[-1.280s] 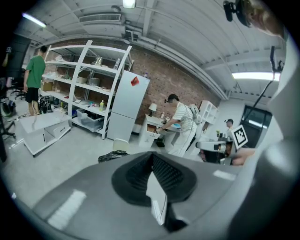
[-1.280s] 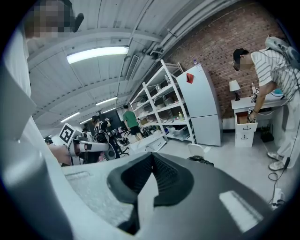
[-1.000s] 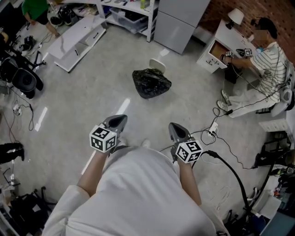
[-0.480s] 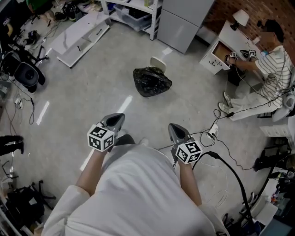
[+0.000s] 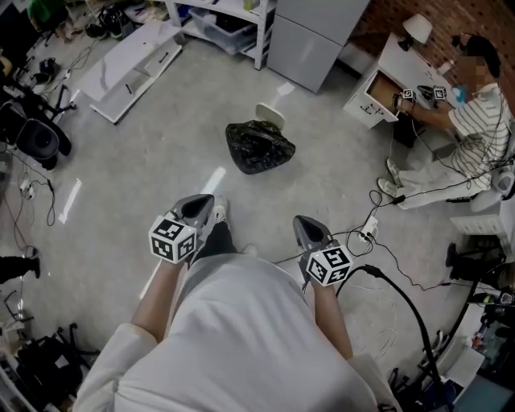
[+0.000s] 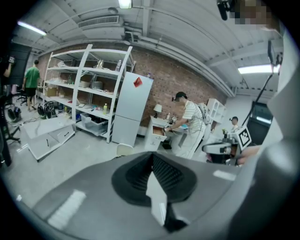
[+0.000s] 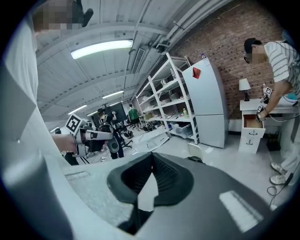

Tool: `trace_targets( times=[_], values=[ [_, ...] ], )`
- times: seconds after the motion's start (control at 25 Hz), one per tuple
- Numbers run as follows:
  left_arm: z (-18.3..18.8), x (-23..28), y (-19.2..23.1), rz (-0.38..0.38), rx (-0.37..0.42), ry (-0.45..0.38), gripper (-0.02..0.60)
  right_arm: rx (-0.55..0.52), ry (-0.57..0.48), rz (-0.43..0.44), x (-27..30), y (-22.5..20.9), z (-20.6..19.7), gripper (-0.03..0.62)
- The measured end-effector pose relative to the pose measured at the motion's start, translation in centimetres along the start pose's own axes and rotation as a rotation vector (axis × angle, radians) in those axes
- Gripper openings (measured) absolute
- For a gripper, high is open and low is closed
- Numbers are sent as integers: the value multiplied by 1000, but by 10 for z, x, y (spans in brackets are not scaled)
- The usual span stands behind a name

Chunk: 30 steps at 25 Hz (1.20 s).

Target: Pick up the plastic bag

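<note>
A black plastic bag (image 5: 259,146), crumpled and knotted, lies on the grey concrete floor ahead of me. A small white object (image 5: 270,115) sits just behind it. My left gripper (image 5: 202,204) is shut and empty, held at waist height well short of the bag. My right gripper (image 5: 306,224) is also shut and empty, beside it at the same height. In the left gripper view the jaws (image 6: 152,154) are pressed together with nothing between them. The right gripper view shows its jaws (image 7: 151,155) likewise closed; only a dark edge of the bag (image 7: 196,160) peeks over them.
A grey cabinet (image 5: 312,36) and white shelving (image 5: 217,16) stand at the back. A person in a striped shirt (image 5: 475,113) works at a white desk (image 5: 386,76) on the right. Cables and a power strip (image 5: 368,229) lie on the floor right of me. A white panel (image 5: 129,60) lies at the back left.
I have stepped forward; the bag sits slightly nearer and my left foot shows ahead under the left gripper. Both grippers stay shut and hold the same pose.
</note>
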<state>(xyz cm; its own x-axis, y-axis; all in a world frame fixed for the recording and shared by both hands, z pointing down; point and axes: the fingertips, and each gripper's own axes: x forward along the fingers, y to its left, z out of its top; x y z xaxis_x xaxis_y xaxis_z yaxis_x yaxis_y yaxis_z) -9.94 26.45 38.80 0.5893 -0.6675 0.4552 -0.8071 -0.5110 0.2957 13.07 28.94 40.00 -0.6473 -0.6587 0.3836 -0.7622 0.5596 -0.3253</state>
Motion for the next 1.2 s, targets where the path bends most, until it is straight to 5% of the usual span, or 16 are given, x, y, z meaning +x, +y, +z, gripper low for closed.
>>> trace_targets(
  times=[1.2],
  values=[
    [128,159,209,-216,191,143,3,67,25,-216,219,-77,109,2]
  ],
)
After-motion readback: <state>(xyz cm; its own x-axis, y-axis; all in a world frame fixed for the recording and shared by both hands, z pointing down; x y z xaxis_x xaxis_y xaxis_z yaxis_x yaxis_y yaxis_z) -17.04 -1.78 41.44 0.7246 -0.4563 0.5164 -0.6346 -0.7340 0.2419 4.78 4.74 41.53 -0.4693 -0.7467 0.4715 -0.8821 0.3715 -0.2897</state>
